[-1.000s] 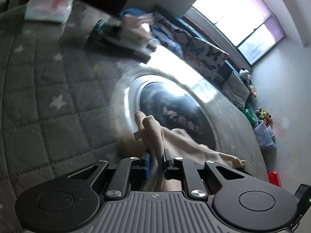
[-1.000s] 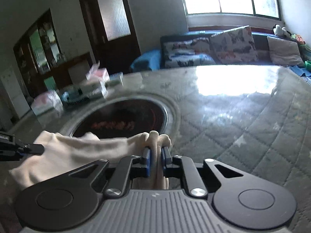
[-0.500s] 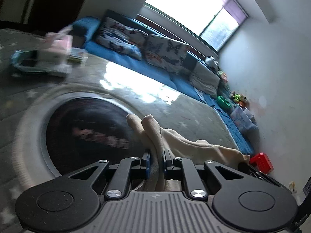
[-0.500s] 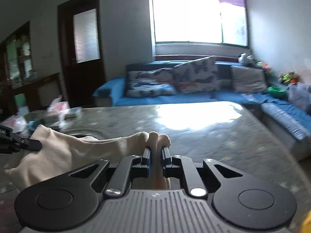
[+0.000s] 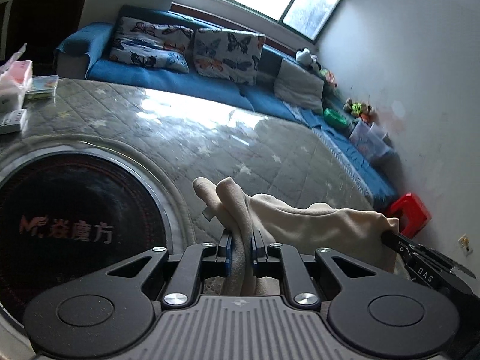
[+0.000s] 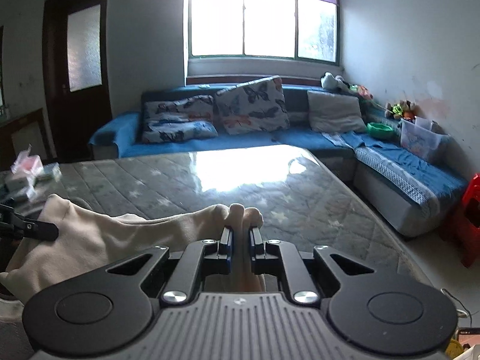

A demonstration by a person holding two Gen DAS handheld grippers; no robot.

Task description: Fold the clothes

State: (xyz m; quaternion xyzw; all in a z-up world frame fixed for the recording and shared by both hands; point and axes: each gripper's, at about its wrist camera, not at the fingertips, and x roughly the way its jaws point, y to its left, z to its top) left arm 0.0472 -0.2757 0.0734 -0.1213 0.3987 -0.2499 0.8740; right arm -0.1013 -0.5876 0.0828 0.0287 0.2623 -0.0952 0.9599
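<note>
A cream garment (image 5: 315, 225) hangs stretched between both grippers above the table. My left gripper (image 5: 241, 241) is shut on one bunched edge of it; folds of cloth stick up past the jaws. In the right wrist view my right gripper (image 6: 241, 238) is shut on the opposite bunched edge of the cream garment (image 6: 99, 240). Each view shows the other gripper's tip pinching the far corner: the right gripper (image 5: 399, 241) at the right edge, the left gripper (image 6: 36, 229) at the left edge. The cloth's lower part is hidden behind the gripper bodies.
A grey quilted star-patterned table cover (image 6: 186, 180) lies under glass, with a round black hob (image 5: 75, 219) set in it. Boxes and tissue packs (image 5: 15, 84) sit at the far left. A blue sofa (image 6: 270, 138) with cushions lies beyond; a red stool (image 5: 409, 213) stands at the right.
Both grippers have lifted and tilted upward with the garment held between them; the table has dropped lower in view and the sofa and window have come into sight. Both grips are unchanged.
</note>
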